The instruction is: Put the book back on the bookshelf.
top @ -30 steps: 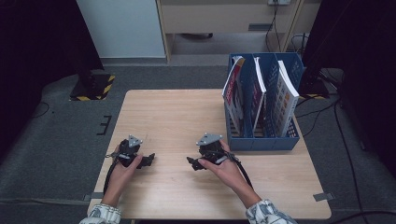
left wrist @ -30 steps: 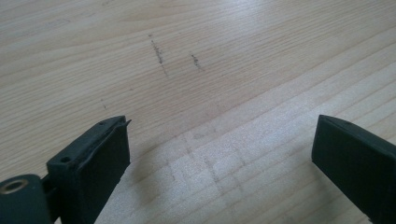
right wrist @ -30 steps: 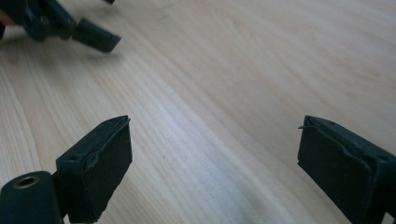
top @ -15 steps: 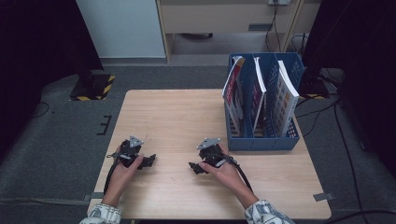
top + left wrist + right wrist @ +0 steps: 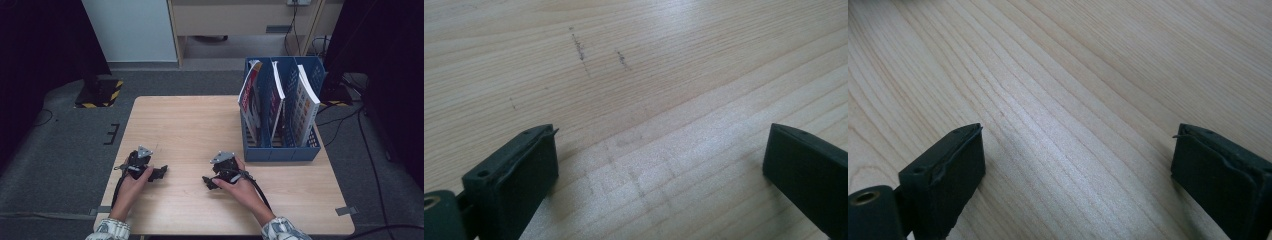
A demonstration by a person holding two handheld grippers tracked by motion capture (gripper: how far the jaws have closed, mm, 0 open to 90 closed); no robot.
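Note:
Both hands rest on the pale wooden table near its front edge. My left gripper lies at the front left, jaws pointing right toward the middle. In the left gripper view my left gripper is open, with bare wood and a few dark scuff marks between the black jaws. My right gripper sits at the front centre, jaws pointing left and toward the person. Seen from the right gripper view, my right gripper is open too, holding nothing, low over the wood grain.
A blue divided file rack stands at the table's right rear with three upright books leaning in it. Cables trail from both grippers off the front edge. Grey carpet, a dark stand with yellow-black tape and cabinets lie beyond.
The right gripper has slid slightly toward the front edge and lower onto the table. The left gripper has barely moved.

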